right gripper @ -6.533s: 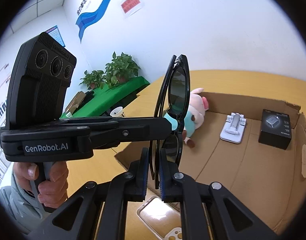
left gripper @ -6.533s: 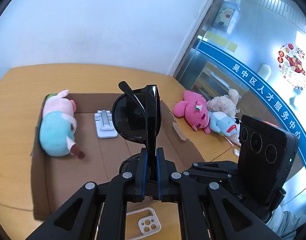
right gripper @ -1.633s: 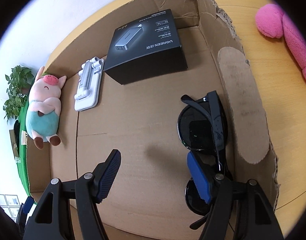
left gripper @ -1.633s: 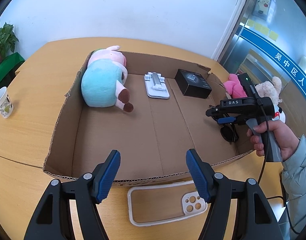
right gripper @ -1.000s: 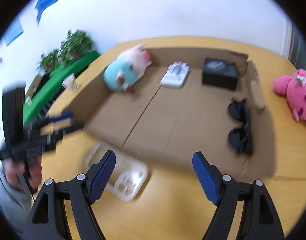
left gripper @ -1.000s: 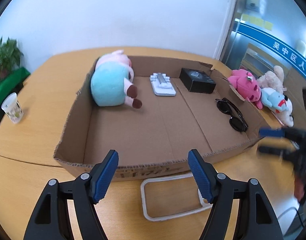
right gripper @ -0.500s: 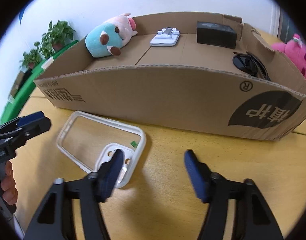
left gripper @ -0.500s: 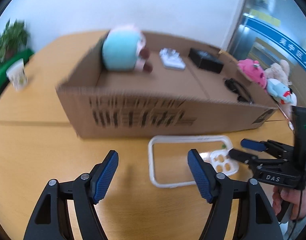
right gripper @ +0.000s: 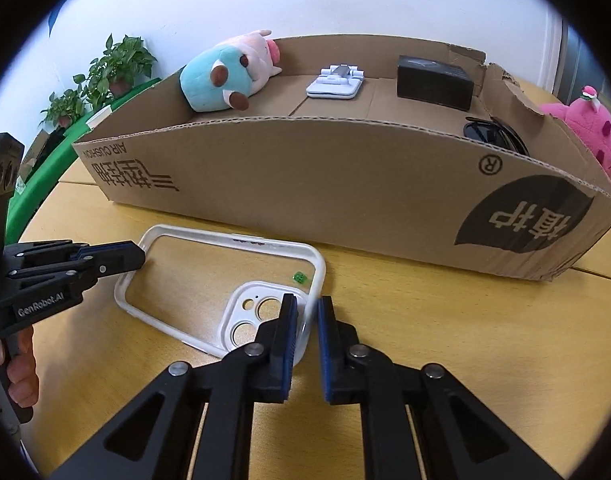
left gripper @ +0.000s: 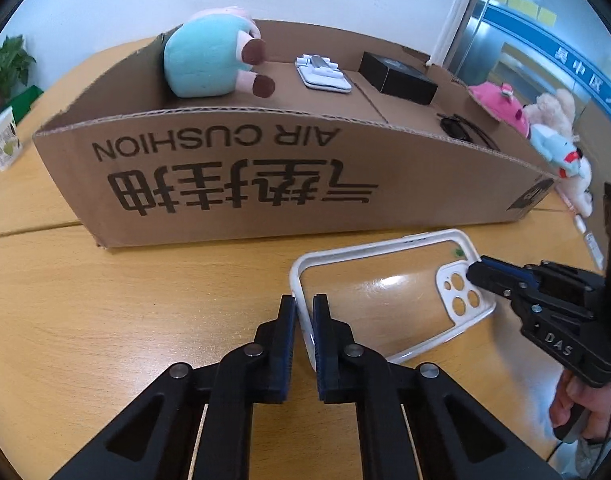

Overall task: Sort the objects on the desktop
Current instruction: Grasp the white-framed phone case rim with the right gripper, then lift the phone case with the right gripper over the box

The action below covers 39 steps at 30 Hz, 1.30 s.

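Observation:
A clear phone case with a white rim [left gripper: 459, 280] [right gripper: 233, 240] lies flat on the wooden table in front of the cardboard box [left gripper: 241, 184] [right gripper: 325, 168]. My left gripper [left gripper: 304, 304] [right gripper: 133, 258] is closing on the case's plain end, its pads pressing the white rim. At the camera-cutout end my right gripper [right gripper: 307, 304] [left gripper: 475, 272] is closing too, with the rim pinched between its pads. Inside the box lie a pig plush [left gripper: 209, 64], a white stand [left gripper: 323, 76], a black box [left gripper: 397, 78] and black sunglasses [left gripper: 461, 130].
Pink, beige and blue plush toys [left gripper: 501, 104] sit on the table to the right of the box. A paper cup [left gripper: 1, 142] stands at the far left. Potted plants [right gripper: 105, 68] line the wall beyond the table. A person's hand holds each gripper handle.
Both grippers have dropped from above the box to the table in front of it. Their jaws, wide open before, now clamp opposite ends of the phone case.

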Tool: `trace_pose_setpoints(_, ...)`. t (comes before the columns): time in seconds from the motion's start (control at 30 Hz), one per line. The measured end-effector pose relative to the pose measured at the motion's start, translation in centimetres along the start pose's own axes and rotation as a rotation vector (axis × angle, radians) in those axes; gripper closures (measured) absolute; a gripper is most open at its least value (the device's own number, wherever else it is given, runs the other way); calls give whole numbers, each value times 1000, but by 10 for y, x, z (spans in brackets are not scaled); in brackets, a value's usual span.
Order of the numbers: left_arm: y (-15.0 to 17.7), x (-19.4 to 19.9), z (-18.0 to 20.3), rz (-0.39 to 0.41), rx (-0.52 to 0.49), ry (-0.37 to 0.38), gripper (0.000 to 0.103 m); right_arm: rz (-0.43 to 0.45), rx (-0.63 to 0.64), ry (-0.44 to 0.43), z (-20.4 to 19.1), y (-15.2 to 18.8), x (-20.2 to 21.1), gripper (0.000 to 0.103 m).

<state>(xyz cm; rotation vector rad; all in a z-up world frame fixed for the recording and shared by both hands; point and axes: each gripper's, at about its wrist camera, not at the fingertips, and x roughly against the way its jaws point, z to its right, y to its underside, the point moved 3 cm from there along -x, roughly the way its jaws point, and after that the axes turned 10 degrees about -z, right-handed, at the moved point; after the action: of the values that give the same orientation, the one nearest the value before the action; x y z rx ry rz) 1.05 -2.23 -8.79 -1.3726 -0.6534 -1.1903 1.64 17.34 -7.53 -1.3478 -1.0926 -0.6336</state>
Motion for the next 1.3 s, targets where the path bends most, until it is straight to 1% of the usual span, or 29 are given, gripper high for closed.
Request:
trace_pose_setpoints(0.17,0,5,-2,2,26,-1,99,-10,-9,-49,1,5,2,93)
trace_pose_setpoints(0.23,-2,18,0,34,26,-13,99,-3,-12,-58,-1,6,5,93)
trace_pose_setpoints(0.37,-12,53,10,113,1,-29,99,57,-47,-89,-3,3,28,93)
trace_pose_setpoints(0.5,-25,84,19,189,-19,-53,99,153,-49,-91,-5,-10,63,93)
trace_pose_setpoints(0.6,-37,102,23,229,-28,-41,99,224,-38,-78,-5,-23,90,93)
trace_pose_setpoints(0.8,-59,129,33,308,-53,-23,99,310,-17,-42,1,-49,121,93)
trace_pose_setpoints(0.97,-88,151,44,380,-86,-22,99,380,-8,1,6,-70,143,93)
trace_pose_setpoints(1.03,-100,155,46,394,-99,-28,99,415,0,21,7,-82,151,93)
trace_pose_setpoints(1.13,-117,159,45,405,-112,-36,99,445,12,39,9,-99,157,93)
trace_pose_setpoints(1.3,-131,151,31,384,-91,-29,99,460,33,46,5,-125,151,93)
